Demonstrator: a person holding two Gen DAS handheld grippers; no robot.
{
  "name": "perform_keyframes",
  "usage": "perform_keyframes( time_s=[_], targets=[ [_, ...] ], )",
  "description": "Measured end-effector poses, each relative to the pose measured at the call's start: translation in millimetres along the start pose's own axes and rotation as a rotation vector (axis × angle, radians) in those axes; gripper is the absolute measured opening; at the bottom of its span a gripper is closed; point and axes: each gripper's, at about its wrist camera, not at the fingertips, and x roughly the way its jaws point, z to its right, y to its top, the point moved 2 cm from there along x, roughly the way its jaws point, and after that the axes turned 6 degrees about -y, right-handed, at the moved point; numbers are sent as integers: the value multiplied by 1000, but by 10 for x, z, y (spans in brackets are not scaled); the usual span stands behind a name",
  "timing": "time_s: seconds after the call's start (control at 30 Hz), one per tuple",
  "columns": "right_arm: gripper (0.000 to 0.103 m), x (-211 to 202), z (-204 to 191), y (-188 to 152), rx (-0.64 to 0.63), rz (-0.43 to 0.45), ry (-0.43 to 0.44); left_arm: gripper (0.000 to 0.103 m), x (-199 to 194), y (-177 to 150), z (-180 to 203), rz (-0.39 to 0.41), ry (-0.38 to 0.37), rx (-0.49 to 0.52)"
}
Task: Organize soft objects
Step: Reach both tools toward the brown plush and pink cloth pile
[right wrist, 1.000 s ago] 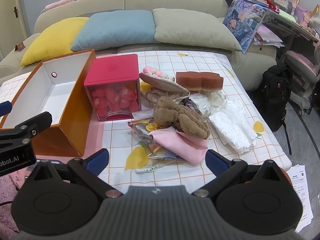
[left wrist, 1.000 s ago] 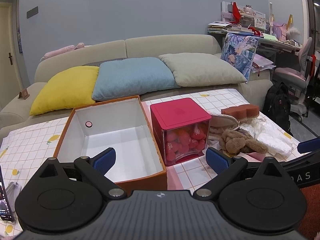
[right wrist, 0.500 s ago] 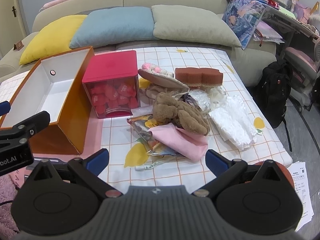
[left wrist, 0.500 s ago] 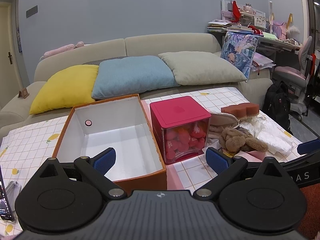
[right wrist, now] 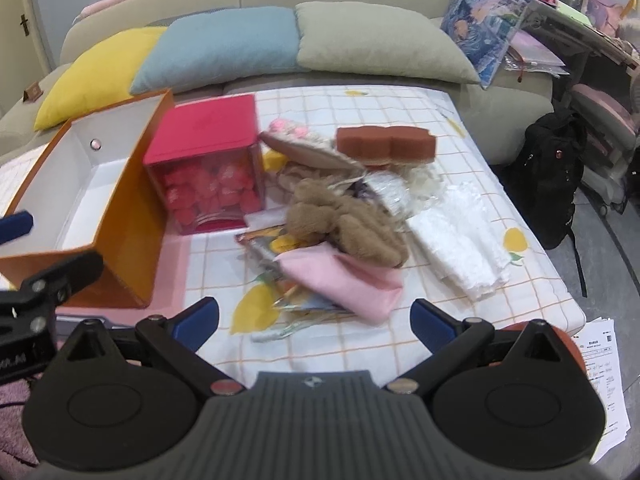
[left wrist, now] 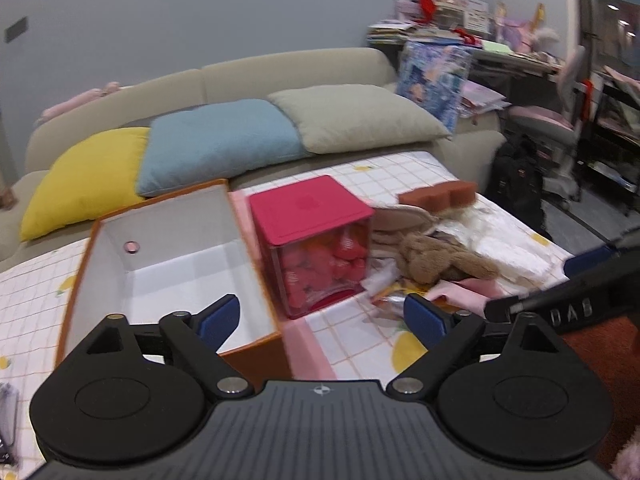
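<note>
Nothing sorted yet, as far as I can see: the orange box [right wrist: 100, 196] at the table's left edge stands open and shows only its bare white inside. Beside it, touching or nearly so, sits the red-lidded cube [right wrist: 208, 160], lid on, full of red pieces. All the soft things are heaped toward the right edge of the table [right wrist: 400, 108]: the brown plush [right wrist: 340, 224] in the middle, the pink cloth [right wrist: 348, 280] just in front of it, white lacy fabric [right wrist: 456, 240] to the right, the brown sponge [right wrist: 384, 144] behind. My right gripper [right wrist: 314, 320] hovers at the table's near edge before the pink cloth, jaws wide but closing, nothing between them. My left gripper [left wrist: 320, 318] hangs over the box's near corner, jaws spread and empty. So the whole job is left, I'd say
</note>
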Motion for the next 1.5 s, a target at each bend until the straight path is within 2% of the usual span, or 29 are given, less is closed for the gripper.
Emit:
perform_keyframes(
  time_s=[0.07, 0.1, 0.2, 0.3, 0.37, 0.43, 0.5, 0.57, 0.6, 0.7, 0.83, 0.97, 1.03, 1.07, 1.27, 1.37, 1.5],
  targets=[
    [86, 29, 89, 33, 15, -7, 13, 97, 46, 37, 30, -11, -38, 5],
    [85, 47, 109, 34, 19, -11, 15, 94, 68, 50, 42, -15, -57, 3],
    [75, 137, 228, 65, 44, -36, 29, 92, 155, 120, 68, -35, -127, -21],
    [71, 220, 303, 94, 48, -55, 39, 89, 266, 197, 79, -60, -196, -69],
    [65, 265, 324, 114, -1, -53, 27, 88, 355, 238, 90, -72, -241, -114],
    [65, 303, 333, 127, -66, -47, -1, 82, 470, 262, 133, -97, -277, -136],
    [64, 360, 359, 135, -108, -47, 5, 78, 586, 260, 185, -127, -304, -141],
    [59, 440, 386, 131, -116, -65, 19, 72, 720, 234, 263, -165, -317, -135],
    [55, 484, 413, 122, -110, -73, 14, 71, 780, 219, 299, -179, -324, -132],
    [52, 618, 477, 83, -95, -98, 2, 71, 884, 173, 389, -191, -362, -135],
    [56, 752, 517, 69, -50, -135, 81, 68, 1002, 178, 436, -200, -368, -145],
    [56, 815, 696, 95, 28, -151, 27, 72, 1131, 242, 541, -203, -362, -86],
    [55, 868, 779, 102, 62, -173, 36, 76, 1227, 236, 587, -219, -374, -69],
    [53, 907, 798, 90, 78, -194, 46, 76, 1272, 226, 605, -227, -376, -63],
    [24, 1096, 814, 29, 121, -273, 71, 72, 1410, 145, 650, -265, -424, -63],
    [23, 1129, 897, 26, 190, -286, 99, 72, 1436, 139, 706, -258, -422, -42],
    [13, 1199, 996, 12, 258, -307, 131, 68, 1510, 147, 778, -271, -418, -25]
  ],
)
